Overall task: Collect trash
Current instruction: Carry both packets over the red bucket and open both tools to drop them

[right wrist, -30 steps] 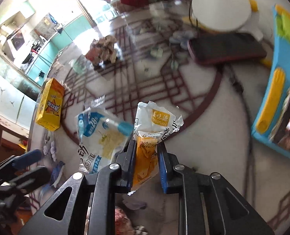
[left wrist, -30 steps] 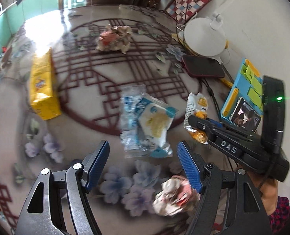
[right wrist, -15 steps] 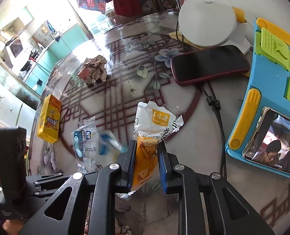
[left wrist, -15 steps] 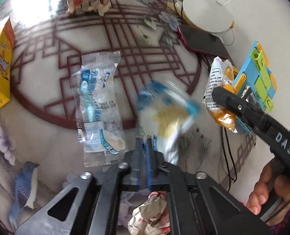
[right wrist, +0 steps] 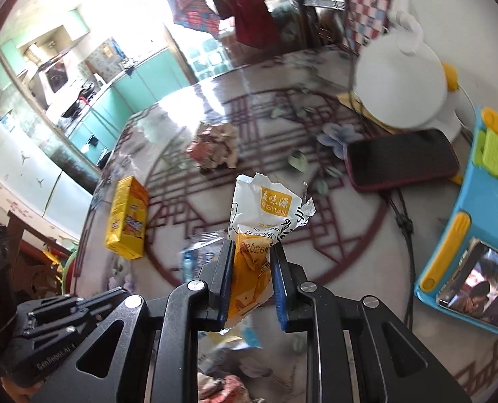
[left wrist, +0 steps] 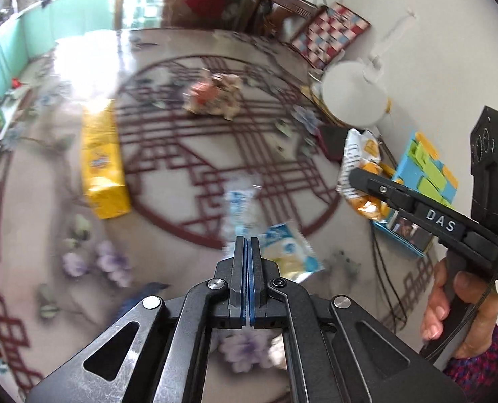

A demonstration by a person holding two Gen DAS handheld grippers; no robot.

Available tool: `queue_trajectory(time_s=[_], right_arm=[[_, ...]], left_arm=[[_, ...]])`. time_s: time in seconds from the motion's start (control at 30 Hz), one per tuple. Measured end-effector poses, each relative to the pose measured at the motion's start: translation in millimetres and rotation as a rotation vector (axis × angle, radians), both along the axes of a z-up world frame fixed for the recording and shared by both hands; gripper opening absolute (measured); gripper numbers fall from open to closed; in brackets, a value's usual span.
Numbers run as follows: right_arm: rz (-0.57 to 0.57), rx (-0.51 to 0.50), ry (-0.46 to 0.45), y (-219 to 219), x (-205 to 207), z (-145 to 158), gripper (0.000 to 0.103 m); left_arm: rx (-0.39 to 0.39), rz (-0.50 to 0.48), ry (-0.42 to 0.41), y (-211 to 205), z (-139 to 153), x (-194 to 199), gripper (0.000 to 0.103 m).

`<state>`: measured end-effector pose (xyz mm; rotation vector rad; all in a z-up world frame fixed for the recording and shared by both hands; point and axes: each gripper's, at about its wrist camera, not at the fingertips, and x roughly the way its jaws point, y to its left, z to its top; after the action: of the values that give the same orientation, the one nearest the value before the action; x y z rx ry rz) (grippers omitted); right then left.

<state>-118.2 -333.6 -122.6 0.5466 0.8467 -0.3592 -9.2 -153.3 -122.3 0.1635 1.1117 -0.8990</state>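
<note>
In the left wrist view, the left hand-held gripper [left wrist: 247, 248] has its fingers pressed together on the edge of a blue and white wrapper [left wrist: 290, 252], above the counter [left wrist: 168, 228], where a yellow box [left wrist: 102, 164] and a crumpled paper ball [left wrist: 215, 95] lie well apart. In the right wrist view, the right hand-held gripper [right wrist: 250, 268] pinches a white and orange snack bag [right wrist: 260, 221] that stands upright between its fingers, off the counter [right wrist: 349, 245]; a dark phone [right wrist: 401, 158] lies near a white lamp base [right wrist: 401, 84].

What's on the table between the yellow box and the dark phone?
In the right wrist view, a crumpled paper ball lies between the yellow box and the dark phone, farther back; the right gripper's white-and-orange wrapper overlaps the nearer stretch.
</note>
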Motion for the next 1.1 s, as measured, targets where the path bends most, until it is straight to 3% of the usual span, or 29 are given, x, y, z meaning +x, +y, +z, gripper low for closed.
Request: queue_trajectory(time_s=[0.17,0.23,0.27,0.3,0.33,0.37,0.47,0.53,0.6,0.63,0.7,1.1], right_arm=[[0.018,0.002,-0.003,9,6,0,0.019],[0.018,-0.008,0.007,10,6,-1,0.019],[0.015,-0.018,0.017,9,5,-2,0.019],[0.010,-0.033,0.028,8,3,-3,0.019],[0.005,-0.043,0.037,6,3,-5,0.019],[-0.002,-0.053,0.048,4,1,-6,0.019],[-0.035,-0.044,0.062,-5,-9,-8,0.019],[-0.053,-0.040,0.061,-9,-15,-8,0.019],[-0.065,-0.040,0.058,-12,-19,-7,0.019],[-0.069,-0.039,0.057,-13,-20,-6,0.019],[-0.075,-0.036,0.052,-13,-22,-5,0.019],[0.033,-0.022,-0.008,26,6,11,0.019]], left_arm=[[0.043,-0.018,0.040,7,-13,13,0.001],[0.049,-0.053,0.058,4,-20,11,0.011],[0.060,-0.069,0.060,0,-26,9,0.031],[0.071,-0.087,0.061,-6,-31,5,0.061],[0.073,-0.102,0.061,-8,-35,1,0.073],[0.067,-0.120,0.063,-13,-39,-3,0.076],[0.077,-0.194,0.122,-32,-57,-14,0.076],[0.132,-0.225,0.160,-43,-73,-22,0.073],[0.162,-0.238,0.182,-48,-85,-26,0.036],[0.149,-0.239,0.156,-48,-83,-29,0.027],[0.137,-0.248,0.187,-47,-80,-29,0.010],[-0.007,-0.059,-0.070,17,9,-2,0.007]])
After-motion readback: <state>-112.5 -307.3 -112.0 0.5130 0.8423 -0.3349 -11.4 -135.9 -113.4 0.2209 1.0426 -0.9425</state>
